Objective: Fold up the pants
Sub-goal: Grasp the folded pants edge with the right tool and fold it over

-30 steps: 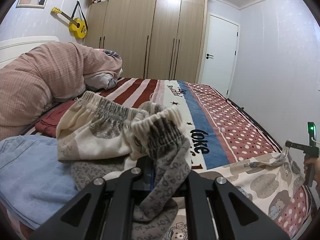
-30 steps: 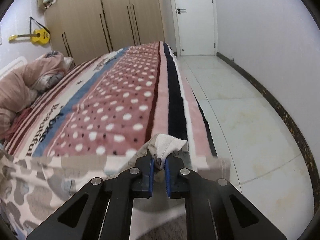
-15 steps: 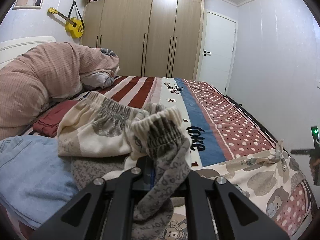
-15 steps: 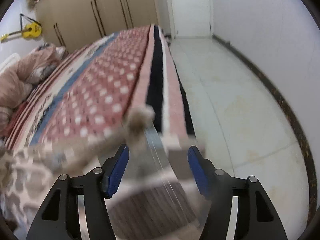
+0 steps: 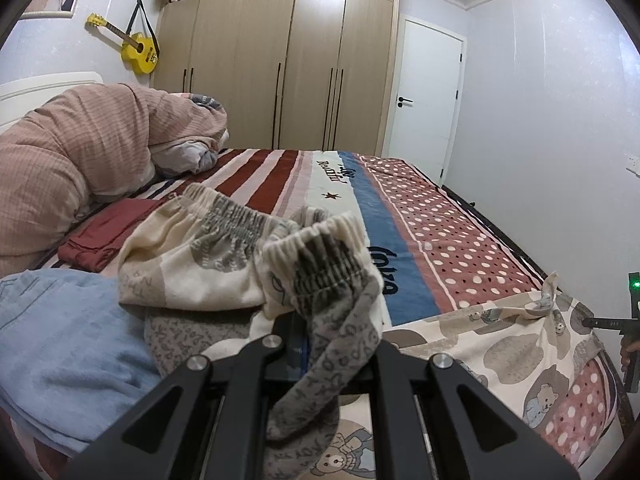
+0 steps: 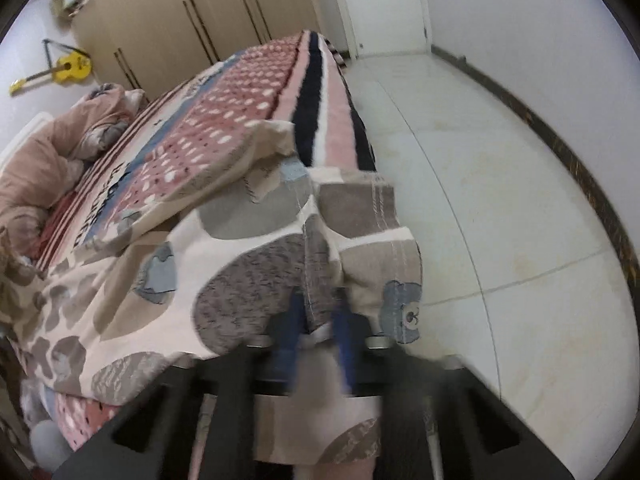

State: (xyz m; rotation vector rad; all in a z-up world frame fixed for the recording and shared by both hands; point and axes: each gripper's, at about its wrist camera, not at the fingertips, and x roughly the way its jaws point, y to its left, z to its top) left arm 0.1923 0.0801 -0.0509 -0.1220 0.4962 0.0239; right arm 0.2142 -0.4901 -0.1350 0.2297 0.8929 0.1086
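The cream pants [image 5: 192,264] with grey blobs and bear prints lie across the bed, elastic waistband bunched in front of me. My left gripper [image 5: 320,344] is shut on the waistband [image 5: 332,272], and the cloth drapes over its fingers. In the right wrist view the pants' leg end [image 6: 280,248] hangs over the bed's edge. My right gripper [image 6: 318,332] has its blue pads close on either side of a hem fold; the frame is blurred, so contact is unclear. The right gripper also shows at the left wrist view's right edge [image 5: 628,324].
A striped and dotted bedspread [image 5: 440,224] covers the bed. A pink quilt [image 5: 80,148] is heaped at the left, with folded red cloth [image 5: 108,236] and blue cloth [image 5: 56,344] beside the pants. Tiled floor [image 6: 500,200] lies right of the bed. A wardrobe [image 5: 280,60] stands behind.
My right gripper let go of the leg tip, opened wide, dropped lower and its pads have come close together around the hem. My left gripper kept its hold.
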